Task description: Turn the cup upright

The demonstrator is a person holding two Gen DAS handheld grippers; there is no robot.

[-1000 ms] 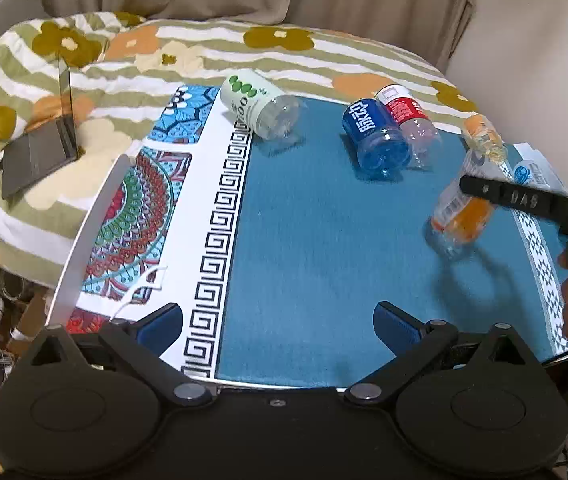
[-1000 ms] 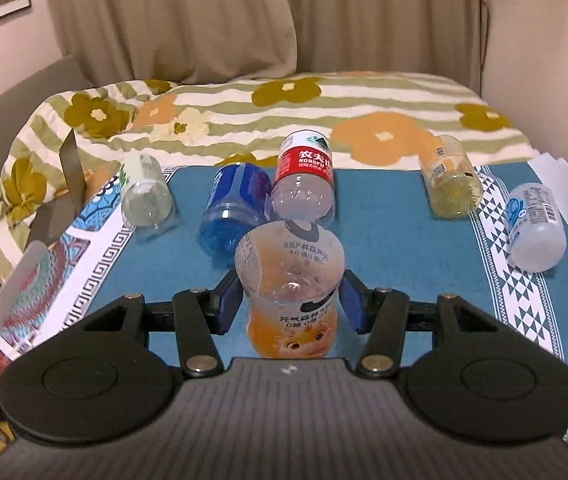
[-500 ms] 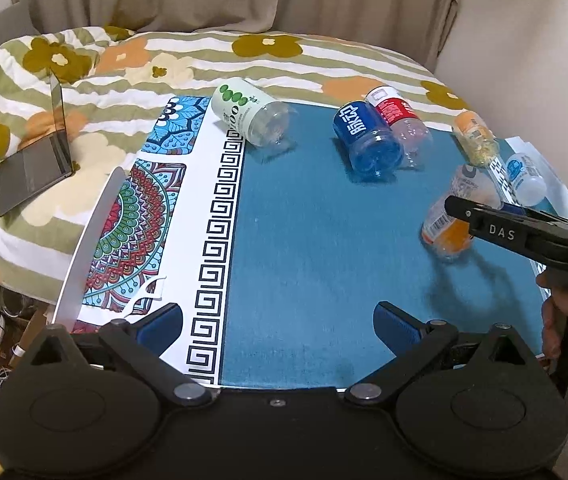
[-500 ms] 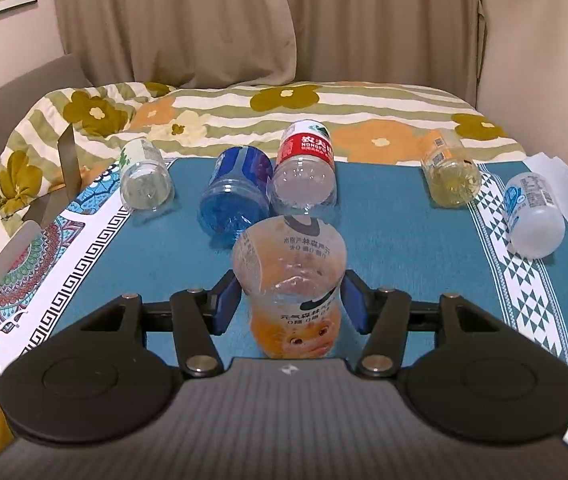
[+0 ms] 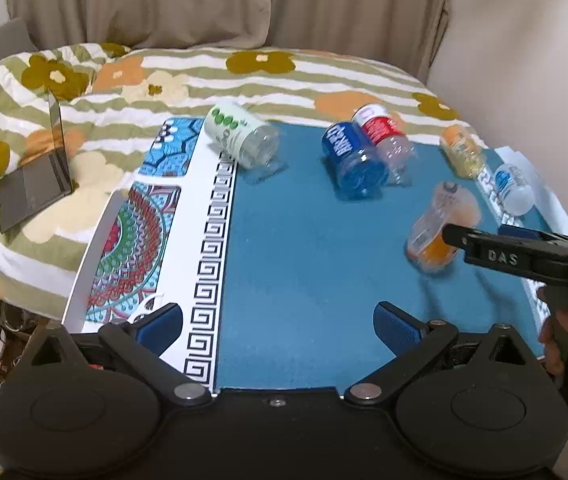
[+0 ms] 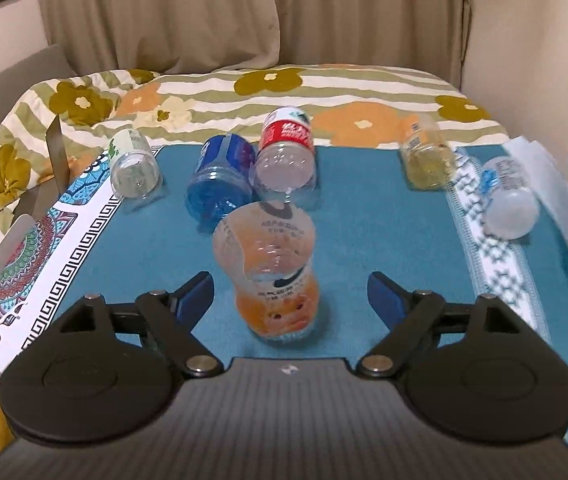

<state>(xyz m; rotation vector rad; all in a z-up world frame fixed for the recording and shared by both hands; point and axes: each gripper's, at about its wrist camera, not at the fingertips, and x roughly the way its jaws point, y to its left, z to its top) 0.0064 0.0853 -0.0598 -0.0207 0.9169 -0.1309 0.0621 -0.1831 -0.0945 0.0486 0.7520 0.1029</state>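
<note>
A clear plastic cup with an orange label (image 6: 272, 272) stands on the blue mat (image 6: 364, 240), open end up and leaning a little, with its outline blurred. My right gripper (image 6: 290, 296) is open, with one finger on each side of the cup and a gap to both. In the left wrist view the same cup (image 5: 440, 228) shows at the right, with the right gripper (image 5: 476, 234) around it and a hand below. My left gripper (image 5: 278, 320) hangs open over the mat's near edge with nothing between its fingers.
Several other cut-bottle cups lie on their sides at the back: green-labelled (image 5: 240, 140), blue (image 5: 354, 160), red (image 5: 384, 140), yellow (image 5: 460, 152) and a small white one (image 5: 514, 188). A laptop (image 5: 36, 184) rests on the flowered cover at the left.
My right gripper has opened and let go of the orange-labelled cup, which now rests on the mat. The left gripper's view has drawn back slightly.
</note>
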